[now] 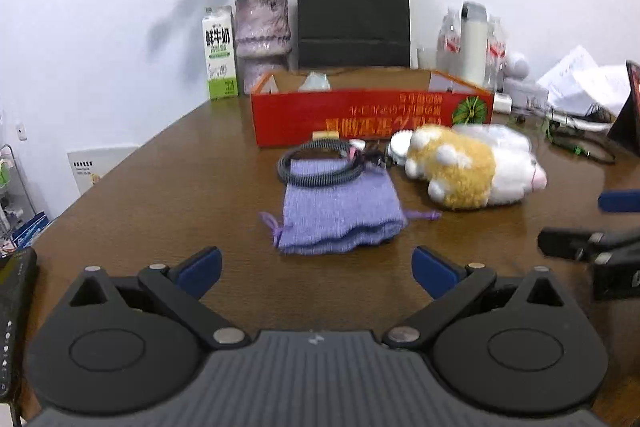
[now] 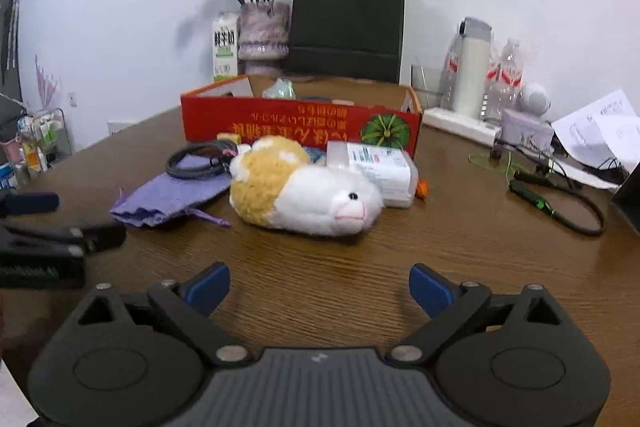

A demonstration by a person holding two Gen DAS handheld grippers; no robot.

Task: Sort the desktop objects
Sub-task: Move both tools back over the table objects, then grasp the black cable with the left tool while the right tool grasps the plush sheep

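A purple knit pouch [image 1: 340, 215] lies on the brown table [image 1: 160, 195], just ahead of my open, empty left gripper [image 1: 316, 271]. A coiled black cable [image 1: 320, 163] rests on its far end. A yellow-and-white plush hamster [image 1: 472, 167] lies to the right. In the right wrist view the hamster [image 2: 304, 191] lies ahead of my open, empty right gripper [image 2: 320, 287], with the pouch [image 2: 168, 195] and cable [image 2: 196, 159] to its left and a white packet [image 2: 376, 167] behind it. A red open box [image 1: 360, 115] stands behind them all, also in the right wrist view [image 2: 300, 123].
A milk carton [image 1: 219, 55], a vase of dried roses [image 1: 262, 35] and a black paper bag [image 1: 354, 15] stand along the wall. Bottles and a white flask [image 2: 472, 67], papers [image 2: 600, 131] and a green-tipped cable [image 2: 560, 203] lie at the right.
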